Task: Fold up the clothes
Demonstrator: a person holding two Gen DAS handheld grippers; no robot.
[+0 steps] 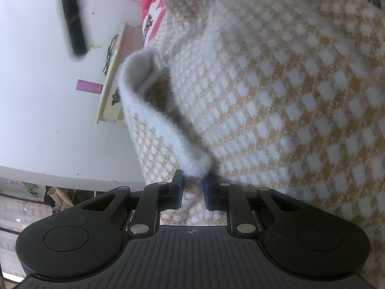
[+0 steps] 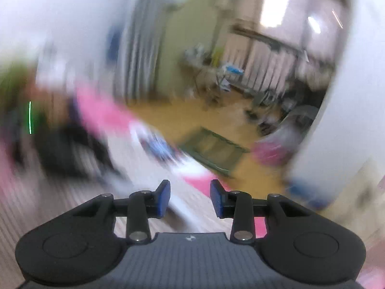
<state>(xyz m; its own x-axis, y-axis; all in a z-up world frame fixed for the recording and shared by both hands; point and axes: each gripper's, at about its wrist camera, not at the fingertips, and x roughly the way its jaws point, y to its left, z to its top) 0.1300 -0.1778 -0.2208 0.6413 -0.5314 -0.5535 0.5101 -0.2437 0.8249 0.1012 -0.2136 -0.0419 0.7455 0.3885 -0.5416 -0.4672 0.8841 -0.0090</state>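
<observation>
A fuzzy knit sweater (image 1: 276, 91) with a tan-and-white check fills most of the left wrist view. Its plain white ribbed band (image 1: 154, 120) curls from mid-left down to my left gripper (image 1: 194, 187). That gripper is shut on the end of the band, its blue pads (image 1: 207, 193) pinching the fabric. In the right wrist view my right gripper (image 2: 190, 198) is open, with nothing between its blue pads (image 2: 217, 198). This view is heavily blurred, and no part of the sweater shows in it.
A red and pink cloth (image 1: 156, 2) lies at the top beside the sweater, before a white wall (image 1: 36, 96). A wooden frame (image 1: 113, 77) leans by the wall. The right wrist view shows a blurred room with a yellow floor (image 2: 182, 120), pink fabric (image 2: 105, 113) and a white wall (image 2: 349, 120).
</observation>
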